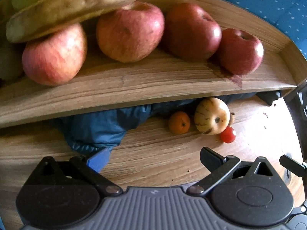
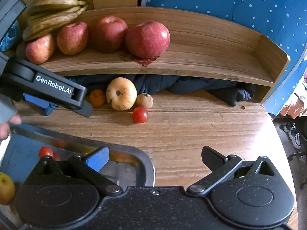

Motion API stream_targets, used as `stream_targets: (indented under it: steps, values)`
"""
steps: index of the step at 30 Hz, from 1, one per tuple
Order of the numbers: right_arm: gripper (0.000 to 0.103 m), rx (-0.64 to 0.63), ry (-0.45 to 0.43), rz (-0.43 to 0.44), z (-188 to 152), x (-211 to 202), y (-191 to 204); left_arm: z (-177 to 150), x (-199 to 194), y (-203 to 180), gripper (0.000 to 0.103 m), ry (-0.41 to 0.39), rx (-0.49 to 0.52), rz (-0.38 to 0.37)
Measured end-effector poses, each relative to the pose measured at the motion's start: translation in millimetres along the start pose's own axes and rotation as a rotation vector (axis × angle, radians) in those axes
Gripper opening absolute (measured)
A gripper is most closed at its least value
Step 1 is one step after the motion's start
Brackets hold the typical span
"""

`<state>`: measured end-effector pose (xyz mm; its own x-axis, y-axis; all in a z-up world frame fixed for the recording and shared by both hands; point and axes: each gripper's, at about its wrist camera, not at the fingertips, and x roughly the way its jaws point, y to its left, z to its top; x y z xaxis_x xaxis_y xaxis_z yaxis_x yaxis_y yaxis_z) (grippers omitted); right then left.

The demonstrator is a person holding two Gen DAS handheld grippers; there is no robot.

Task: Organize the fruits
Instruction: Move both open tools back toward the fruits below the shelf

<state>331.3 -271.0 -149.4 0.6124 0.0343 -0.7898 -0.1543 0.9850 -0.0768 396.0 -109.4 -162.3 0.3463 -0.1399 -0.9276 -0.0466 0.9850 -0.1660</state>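
Several red apples (image 2: 147,39) and a bunch of bananas (image 2: 55,11) sit on a wooden shelf (image 2: 191,65). On the table under it lie a small orange (image 2: 97,97), a pale yellow melon (image 2: 121,94), a small brown fruit (image 2: 144,100) and a cherry tomato (image 2: 140,115). They also show in the left wrist view: orange (image 1: 179,122), melon (image 1: 212,116), tomato (image 1: 228,135), apples (image 1: 130,31). My left gripper (image 1: 153,159) is open and empty, left of the orange; it shows in the right wrist view (image 2: 69,107). My right gripper (image 2: 153,159) is open and empty above a metal tray (image 2: 134,164).
The tray holds a cherry tomato (image 2: 45,151) and a yellow-green fruit (image 2: 5,188). Dark blue cloth (image 2: 191,86) is stuffed under the shelf. A blue dotted panel (image 2: 230,5) stands behind. The table's edge runs down the right.
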Motion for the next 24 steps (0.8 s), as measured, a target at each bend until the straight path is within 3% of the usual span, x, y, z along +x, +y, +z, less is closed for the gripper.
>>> stream_targets:
  steps: [7,24]
  values:
    - [0.101,-0.003,-0.014,0.005,7.7,13.4,-2.0,3.9,3.6,6.0,0.1,-0.027,-0.04,-0.045]
    - [0.077,-0.016,0.0,0.07,17.4,31.7,3.5,16.9,19.3,12.3,0.077,-0.063,-0.091,-0.099]
